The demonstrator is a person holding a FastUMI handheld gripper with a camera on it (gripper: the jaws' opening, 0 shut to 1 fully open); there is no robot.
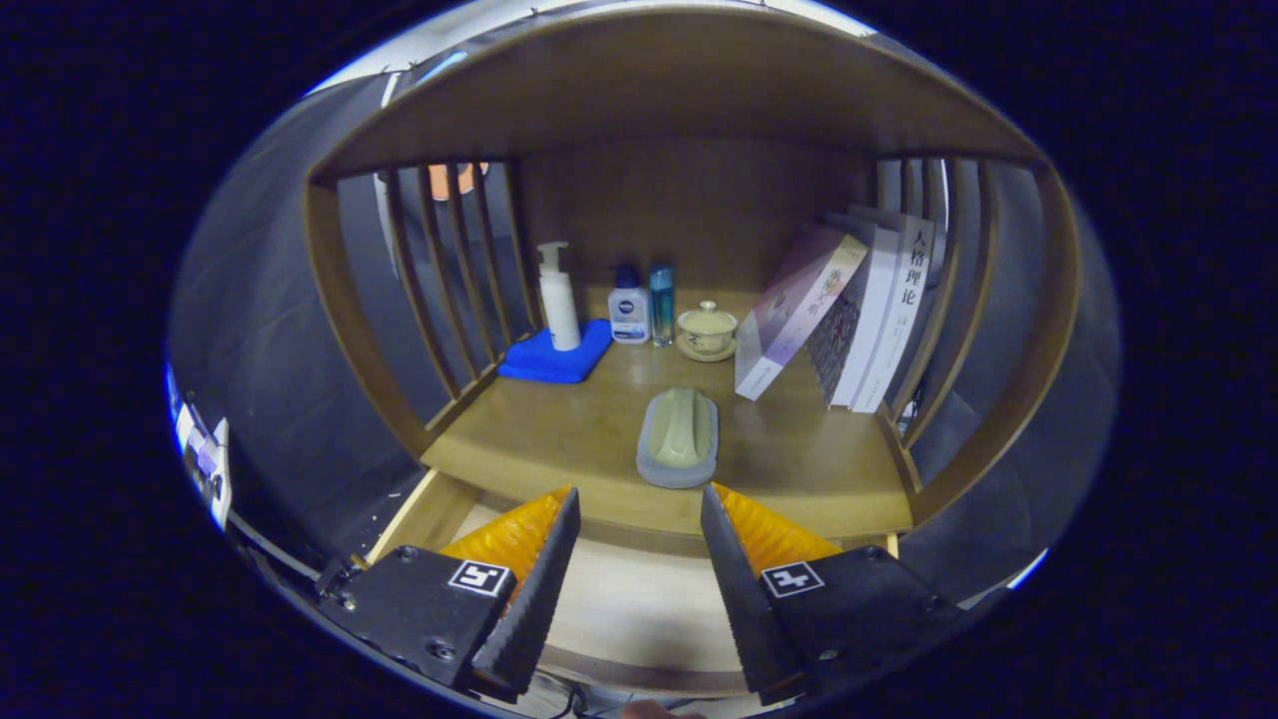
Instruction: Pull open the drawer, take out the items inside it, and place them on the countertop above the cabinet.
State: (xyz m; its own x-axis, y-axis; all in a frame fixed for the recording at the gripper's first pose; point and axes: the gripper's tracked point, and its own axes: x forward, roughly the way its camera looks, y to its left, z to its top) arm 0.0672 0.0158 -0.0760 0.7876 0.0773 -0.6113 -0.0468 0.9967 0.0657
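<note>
My gripper (639, 504) is open, with nothing between its fingers. Just ahead of the fingertips, a pale green oblong item in a grey holder (679, 437) lies on the wooden countertop (559, 429), near its front edge. Below the fingers the drawer (639, 599) stands pulled open; its pale wooden bottom shows between them and I see no item on that part. The drawer's left side rail (424, 514) runs back under the countertop.
At the back of the countertop stand a white pump bottle (557, 297) on a blue cloth (555, 358), two small bottles (642, 307) and a lidded cup on a saucer (707, 330). Leaning books (849, 315) fill the right side. Slatted wooden walls (449, 270) and a shelf overhead enclose the space.
</note>
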